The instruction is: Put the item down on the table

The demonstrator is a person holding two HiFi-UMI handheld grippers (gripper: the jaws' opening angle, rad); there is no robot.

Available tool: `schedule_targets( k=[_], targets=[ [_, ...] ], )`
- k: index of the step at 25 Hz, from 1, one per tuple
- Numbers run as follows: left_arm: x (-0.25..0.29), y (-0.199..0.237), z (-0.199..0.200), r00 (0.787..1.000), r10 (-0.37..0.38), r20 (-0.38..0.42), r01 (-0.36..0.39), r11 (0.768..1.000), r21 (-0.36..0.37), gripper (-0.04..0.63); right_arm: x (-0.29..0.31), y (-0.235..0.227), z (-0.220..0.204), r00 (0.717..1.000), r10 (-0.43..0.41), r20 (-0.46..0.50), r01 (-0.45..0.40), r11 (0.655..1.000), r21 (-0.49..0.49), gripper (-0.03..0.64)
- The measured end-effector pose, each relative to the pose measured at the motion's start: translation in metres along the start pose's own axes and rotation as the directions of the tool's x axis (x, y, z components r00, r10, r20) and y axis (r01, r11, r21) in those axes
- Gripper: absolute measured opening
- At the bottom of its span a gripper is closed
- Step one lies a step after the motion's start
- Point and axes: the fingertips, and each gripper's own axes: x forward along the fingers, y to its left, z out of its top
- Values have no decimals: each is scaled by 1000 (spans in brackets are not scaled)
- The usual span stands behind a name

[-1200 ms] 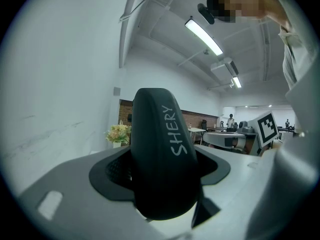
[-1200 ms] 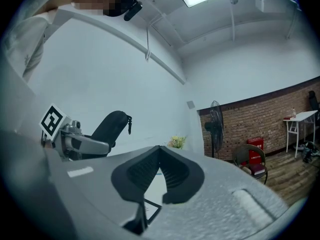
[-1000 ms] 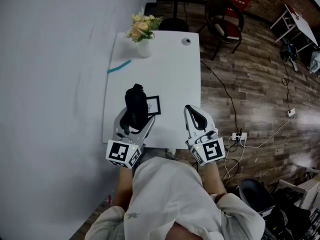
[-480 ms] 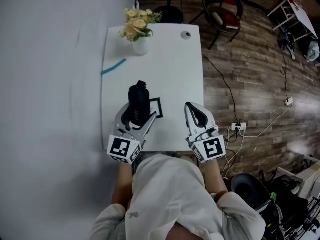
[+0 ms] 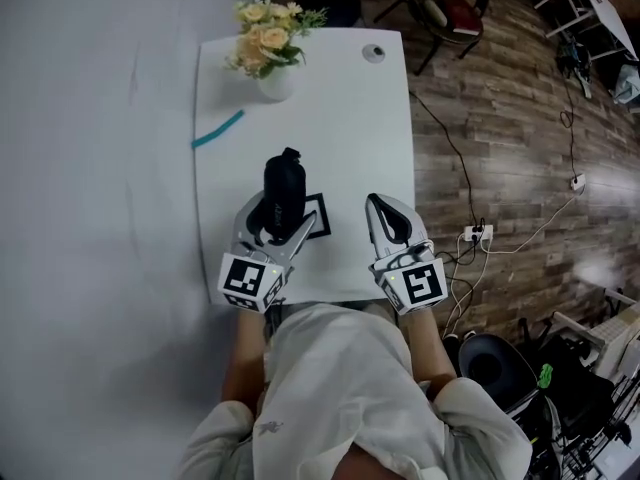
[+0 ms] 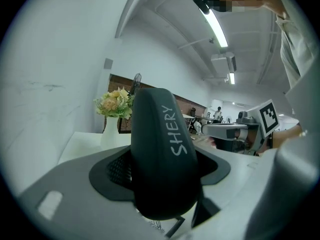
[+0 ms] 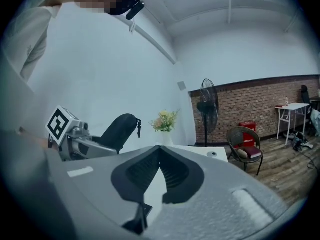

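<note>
The left gripper (image 5: 280,230) is clamped on a black case (image 5: 283,178), its jaws spread wide round the near end, so that most of the case sticks out past the fingertips toward 12 o'clock. The case hangs over the near left part of the white table (image 5: 350,118), low above it. No view shows for certain whether its underside touches the top. A black square outline (image 5: 318,213) printed on the table lies just beside it at 4 o'clock. A vase of flowers (image 5: 265,58) stands well apart at 12 o'clock and a teal strip (image 5: 217,128) lies at 10 o'clock. The right gripper (image 5: 386,208) is at 3 o'clock of the left one, closed with its pads meeting at the tip and nothing between them. The case looks like a zipped, fabric-covered shell with white lettering on its side. It is probably light, fairly stiff with a little give, and not fragile. Its rounded, smooth sides taper, so a pinch could slide toward the narrow end. The hold across the sides near one end seems good enough for lowering, though the free end may dip. It should sit steady on its broad flat side, so it is best laid flat before the jaws let go.
</note>
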Motion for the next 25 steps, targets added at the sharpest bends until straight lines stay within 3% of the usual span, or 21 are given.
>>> schedule_targets(
  k=[11, 25],
  targets=[
    [46, 32, -37, 992, -55, -116, 55, 998, -5, 362, 37, -16, -44, 995, -13, -99, 17, 999, 44, 3],
    [95, 60, -90, 963, -95, -254, 92, 996, -22, 364, 76, -28, -94, 982, -13, -191, 29, 996, 82, 4]
  ],
)
